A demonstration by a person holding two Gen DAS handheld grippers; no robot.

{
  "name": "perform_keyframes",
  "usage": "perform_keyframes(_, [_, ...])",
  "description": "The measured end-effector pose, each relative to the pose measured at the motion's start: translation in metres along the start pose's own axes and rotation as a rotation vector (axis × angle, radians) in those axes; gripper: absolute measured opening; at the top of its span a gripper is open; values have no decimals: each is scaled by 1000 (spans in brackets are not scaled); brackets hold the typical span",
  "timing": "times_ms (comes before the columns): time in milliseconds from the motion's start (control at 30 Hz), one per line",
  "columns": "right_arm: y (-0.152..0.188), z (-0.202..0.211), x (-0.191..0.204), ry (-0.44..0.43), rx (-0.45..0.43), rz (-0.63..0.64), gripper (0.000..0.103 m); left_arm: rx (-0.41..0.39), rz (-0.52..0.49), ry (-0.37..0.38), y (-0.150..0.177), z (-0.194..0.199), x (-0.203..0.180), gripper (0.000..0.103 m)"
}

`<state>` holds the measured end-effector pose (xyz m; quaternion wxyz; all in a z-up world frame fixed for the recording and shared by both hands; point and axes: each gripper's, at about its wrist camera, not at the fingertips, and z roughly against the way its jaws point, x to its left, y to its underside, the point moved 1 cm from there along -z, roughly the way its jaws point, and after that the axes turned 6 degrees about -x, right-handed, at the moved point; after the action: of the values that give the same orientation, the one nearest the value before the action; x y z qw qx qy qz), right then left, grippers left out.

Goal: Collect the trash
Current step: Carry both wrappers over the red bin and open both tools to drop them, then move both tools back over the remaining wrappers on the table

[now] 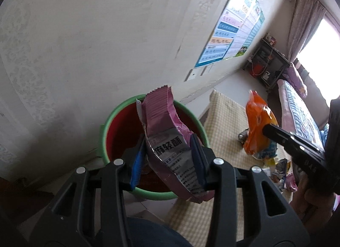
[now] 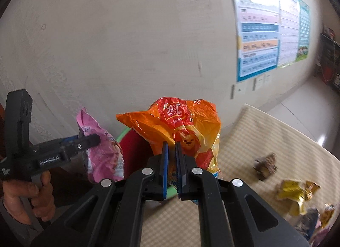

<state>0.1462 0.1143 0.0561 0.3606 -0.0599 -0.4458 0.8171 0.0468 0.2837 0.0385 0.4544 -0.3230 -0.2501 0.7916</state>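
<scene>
Your left gripper (image 1: 170, 157) holds the pink snack wrapper (image 1: 167, 138) between its blue pads, with the jaws partly open because the wrapper is wide and puffy. It hangs directly above the red bucket with the green rim (image 1: 106, 123), so this piece is ready to drop.

Your right gripper (image 2: 172, 162) is pressed nearly fully together on the thin film of the orange snack bag (image 2: 180, 128). This bag is in the air near the bucket, but from the left wrist view it seems to be over the checked tablecloth (image 1: 225, 140), not yet over the opening; the fisheye makes this hard to judge.

The main risk is that you let go of the orange bag too early. It is large and light, so it may catch on the rim and slide down onto the cloth or the floor. The pink wrapper stands tall in the jaws, and it could stick to one pad when you open.

More wrappers (image 2: 295, 191) lie on the cloth at the right, so the task is not finished.
</scene>
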Motion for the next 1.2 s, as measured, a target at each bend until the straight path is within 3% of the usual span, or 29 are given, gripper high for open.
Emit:
perform_keyframes(500, [-13, -87, 31, -70, 90, 18, 6, 41, -5, 13, -5, -35, 40, 42])
perform_keyframes(633, [-10, -101, 28, -65, 119, 16, 10, 52, 11, 16, -3, -44, 47, 53])
perform_keyframes(700, [-8, -103, 26, -63, 124, 9, 16, 54, 19, 14, -2, -47, 50, 64])
perform_keyframes(767, [-6, -103, 24, -63, 122, 2, 35, 48, 25, 10, -1, -47, 51, 79])
perform_keyframes(900, [-3, -96, 17, -54, 109, -17, 59, 30, 48, 1, 0, -42, 55, 92])
perform_keyframes(967, [-1, -89, 12, -30, 101, -26, 82, 23, 55, 1, 1, -38, 56, 97])
perform_keyframes(1067, [4, -77, 5, 11, 97, -32, 90, 21, 53, -9, 3, -31, 53, 98])
perform_keyframes(1200, [11, -60, -4, 65, 99, -40, 91, 22, 38, 6, 6, -23, 36, 98])
